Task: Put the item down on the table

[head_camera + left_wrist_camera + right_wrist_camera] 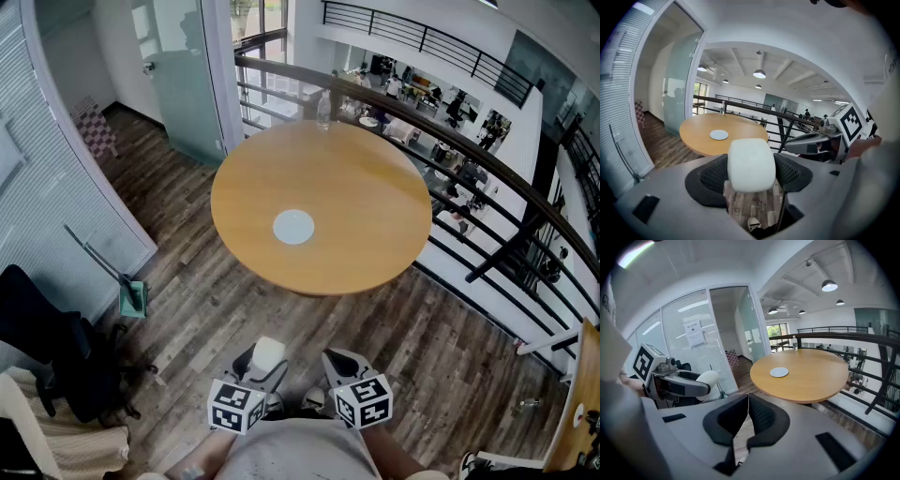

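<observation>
A pale, rounded white item (751, 164) sits between the black pads of my left gripper (751, 177), which is shut on it with its jaws wide apart. In the head view the left gripper (260, 371) hovers low over the wooden floor, close to the body, with the white item (268, 353) at its tips. Beside it, my right gripper (339, 364) holds nothing; its pads (759, 416) meet, so the right gripper (746, 417) is shut. The round wooden table (356, 206) stands ahead, well beyond both grippers. A white disc (293, 226) lies near its middle.
A clear bottle (323, 111) stands at the table's far edge by the curved railing (487, 159). A green dustpan with a long handle (131, 296) leans at the left wall. A black chair (47, 347) is at the lower left. Glass partitions (183, 75) close the left.
</observation>
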Demonstrator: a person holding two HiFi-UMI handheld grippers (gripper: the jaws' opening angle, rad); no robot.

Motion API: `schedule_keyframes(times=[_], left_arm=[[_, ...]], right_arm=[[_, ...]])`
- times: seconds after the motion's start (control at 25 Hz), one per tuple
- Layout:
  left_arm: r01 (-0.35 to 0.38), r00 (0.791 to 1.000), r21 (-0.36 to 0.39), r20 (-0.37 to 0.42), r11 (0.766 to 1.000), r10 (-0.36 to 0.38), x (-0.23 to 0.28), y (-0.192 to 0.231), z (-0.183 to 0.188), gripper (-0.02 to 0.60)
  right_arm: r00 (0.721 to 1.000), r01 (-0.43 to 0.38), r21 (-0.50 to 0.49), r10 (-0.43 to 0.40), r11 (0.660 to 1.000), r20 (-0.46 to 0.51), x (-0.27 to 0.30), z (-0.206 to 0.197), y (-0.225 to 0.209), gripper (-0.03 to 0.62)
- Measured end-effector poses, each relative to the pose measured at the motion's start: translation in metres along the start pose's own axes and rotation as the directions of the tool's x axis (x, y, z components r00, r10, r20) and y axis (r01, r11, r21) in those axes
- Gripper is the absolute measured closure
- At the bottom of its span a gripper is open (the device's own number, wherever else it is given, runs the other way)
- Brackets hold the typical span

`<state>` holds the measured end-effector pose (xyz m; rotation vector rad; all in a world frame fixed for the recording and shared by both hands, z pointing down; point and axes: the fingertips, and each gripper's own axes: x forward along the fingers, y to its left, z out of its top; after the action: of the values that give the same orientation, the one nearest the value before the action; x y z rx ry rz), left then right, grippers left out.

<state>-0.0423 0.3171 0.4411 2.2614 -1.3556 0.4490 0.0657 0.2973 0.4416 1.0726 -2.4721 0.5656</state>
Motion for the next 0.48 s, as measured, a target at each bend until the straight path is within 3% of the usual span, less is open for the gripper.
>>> schedule_keyframes(times=[0.48], left_arm=[[-0.014,1.000,-0.010,0.013,1.000,0.014,-0.0034,0.0031,0.0023,0.259]], right_arm=[[1.000,0.012,-0.006,-0.012,1.000,0.016,0.0016,0.0033,0.0017,0.569]])
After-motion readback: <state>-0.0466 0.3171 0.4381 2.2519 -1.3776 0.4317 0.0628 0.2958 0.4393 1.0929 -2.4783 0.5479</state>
